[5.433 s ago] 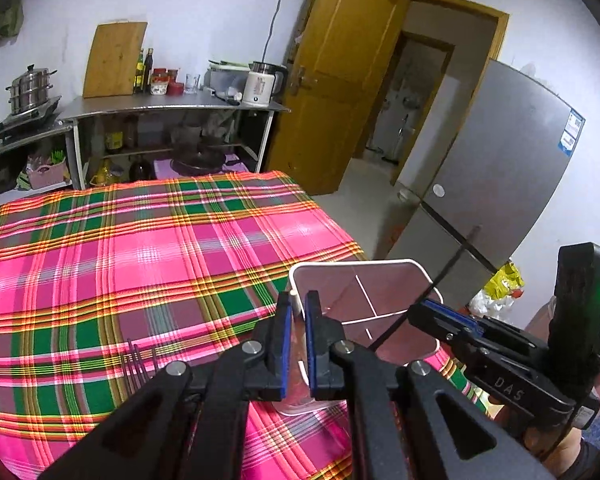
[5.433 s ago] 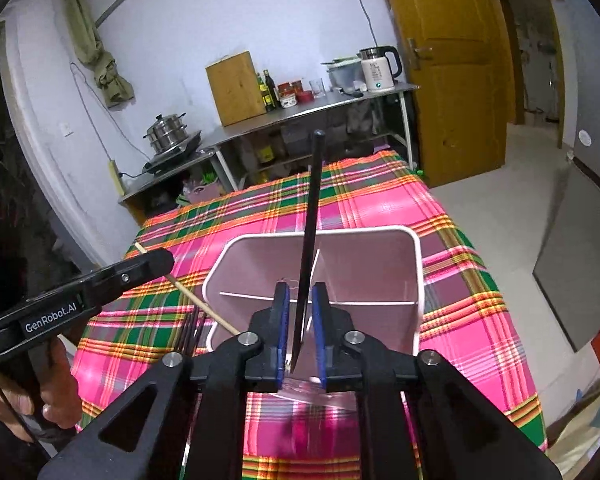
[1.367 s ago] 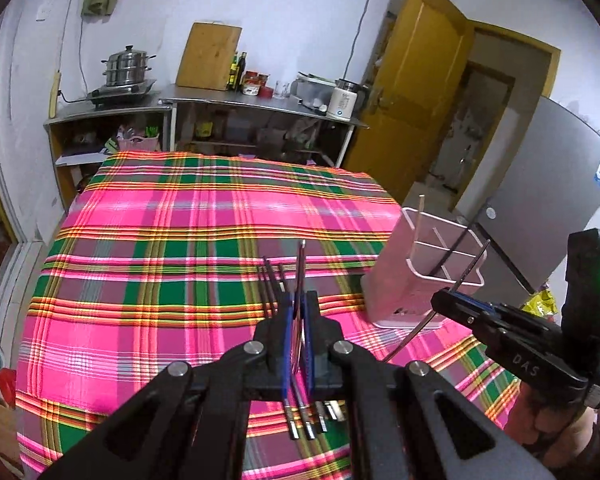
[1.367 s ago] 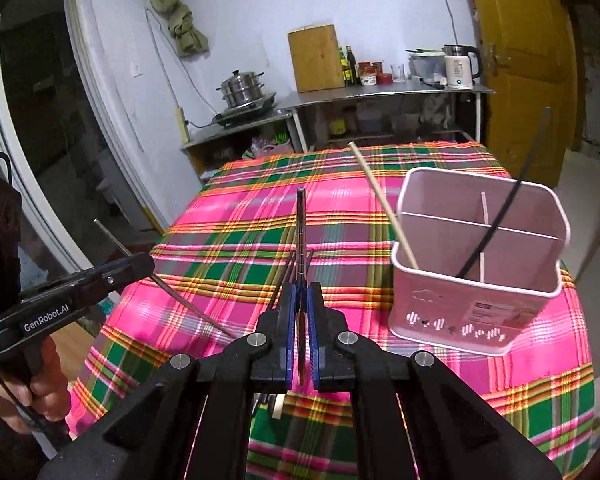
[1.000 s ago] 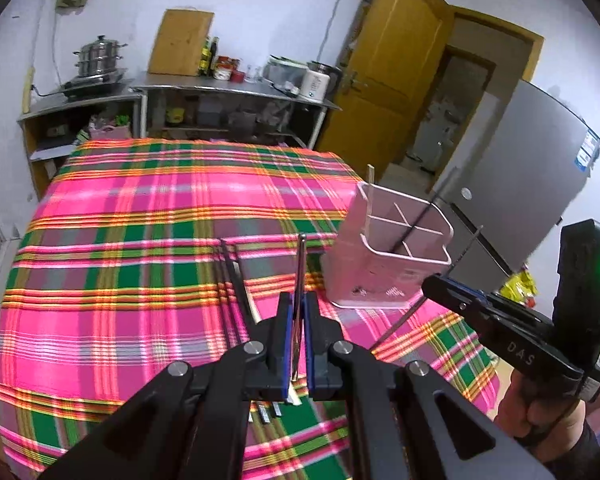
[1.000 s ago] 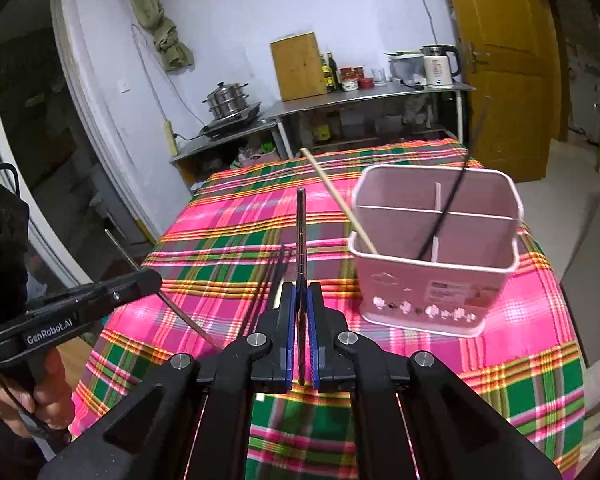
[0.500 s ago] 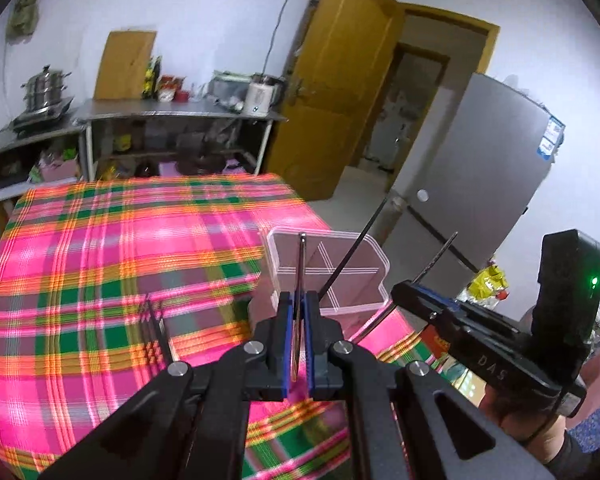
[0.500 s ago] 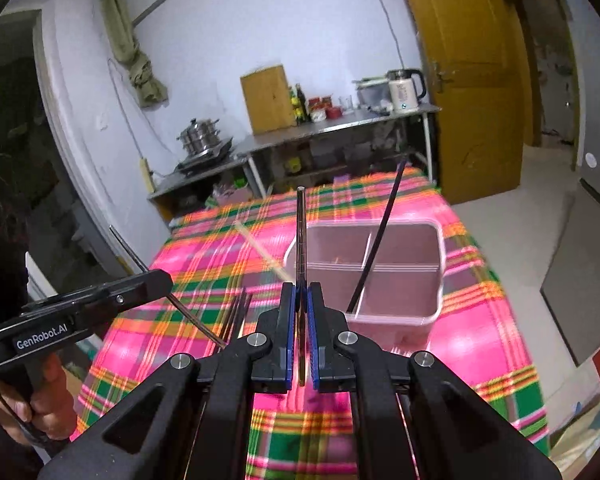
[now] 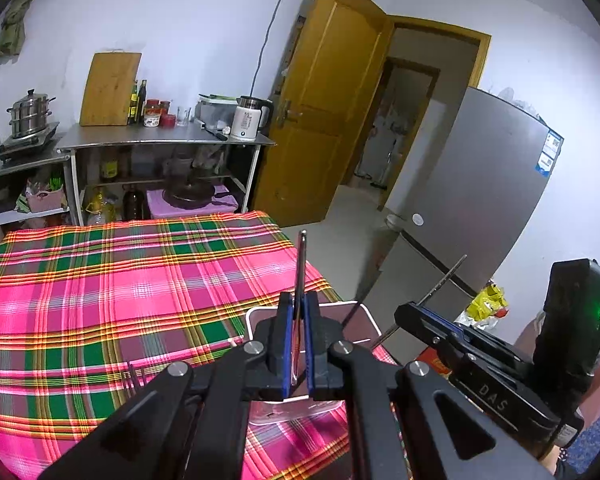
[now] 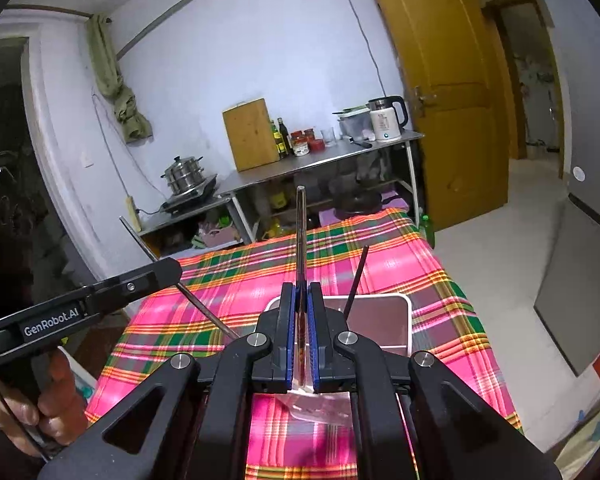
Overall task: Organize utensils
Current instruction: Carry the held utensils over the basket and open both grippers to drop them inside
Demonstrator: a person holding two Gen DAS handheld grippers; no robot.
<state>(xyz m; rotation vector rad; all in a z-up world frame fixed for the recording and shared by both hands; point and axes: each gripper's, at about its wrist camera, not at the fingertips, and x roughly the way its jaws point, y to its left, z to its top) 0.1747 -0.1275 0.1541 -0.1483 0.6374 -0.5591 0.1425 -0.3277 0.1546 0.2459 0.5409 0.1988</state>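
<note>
Both tongs pinch slim utensils tight above the pink holder: left tongs, right tongs. Best tip each end down, then release.

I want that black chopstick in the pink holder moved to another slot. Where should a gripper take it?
Take the black chopstick by its bare upper shaft, probably from above the pink holder: that end leans clear of the rim; the lower end is hidden inside.
</note>
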